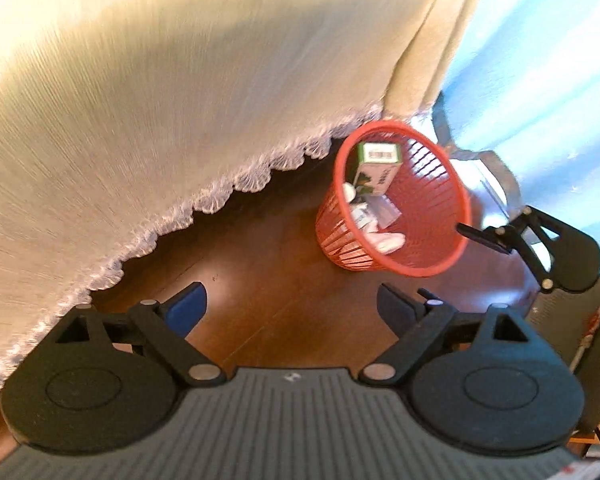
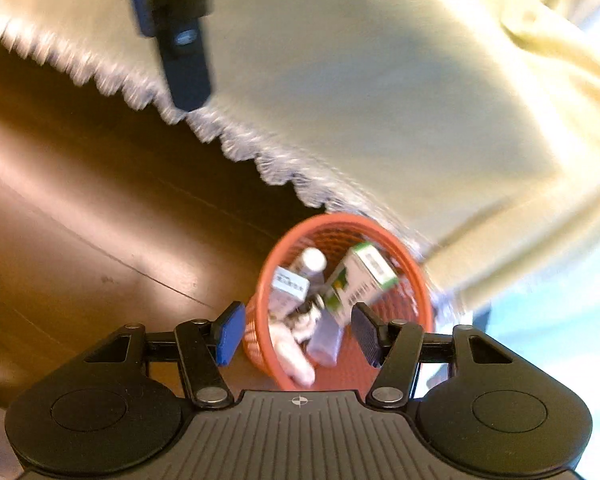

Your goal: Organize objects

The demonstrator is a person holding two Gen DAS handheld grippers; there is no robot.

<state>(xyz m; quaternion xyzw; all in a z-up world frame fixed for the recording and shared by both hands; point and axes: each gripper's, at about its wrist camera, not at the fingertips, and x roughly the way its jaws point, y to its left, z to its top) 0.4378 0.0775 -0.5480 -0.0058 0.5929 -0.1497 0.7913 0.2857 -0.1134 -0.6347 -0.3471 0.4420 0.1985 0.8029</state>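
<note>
The left black two-finger tongs with blue pads [image 1: 290, 306] are spread wide, gripping nothing. The right black tongs with blue pads [image 2: 298, 334] are likewise spread and empty, appearing right of the left tongs.

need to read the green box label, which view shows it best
The left wrist view: the green box stands fairly sharp in the red basket, top face toward the camera. The right wrist view shows it closer but motion-blurred.

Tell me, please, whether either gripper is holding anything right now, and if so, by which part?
Nothing is held. The left gripper and the right gripper are both open and empty; the boxes and bottle lie in the red basket on the floor.
</note>
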